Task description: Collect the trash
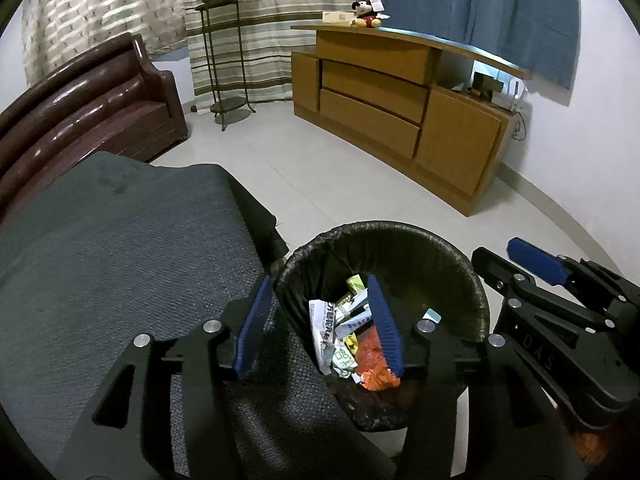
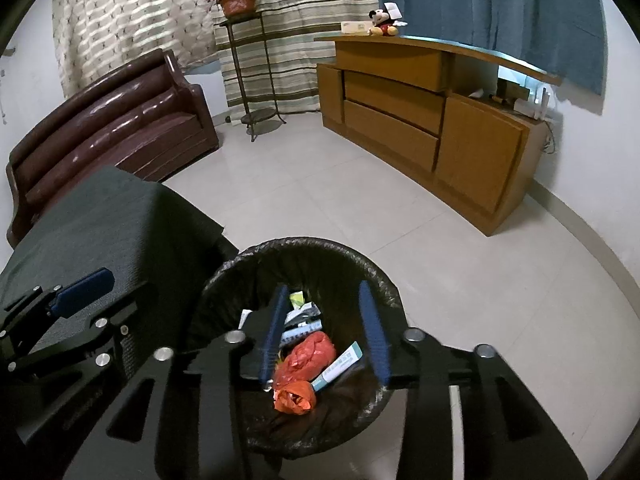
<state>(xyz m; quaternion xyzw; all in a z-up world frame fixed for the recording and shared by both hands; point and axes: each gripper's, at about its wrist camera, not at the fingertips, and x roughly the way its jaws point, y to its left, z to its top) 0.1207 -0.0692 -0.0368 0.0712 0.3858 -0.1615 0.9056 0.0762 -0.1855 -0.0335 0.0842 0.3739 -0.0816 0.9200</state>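
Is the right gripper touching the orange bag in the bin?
Apart. In the right wrist view the orange bag lies inside the bin, clear of the right gripper's spread pads.

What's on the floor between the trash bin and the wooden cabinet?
Nothing: only bare pale floor tiles lie between the trash bin and the wooden cabinet, clearest in the right wrist view.
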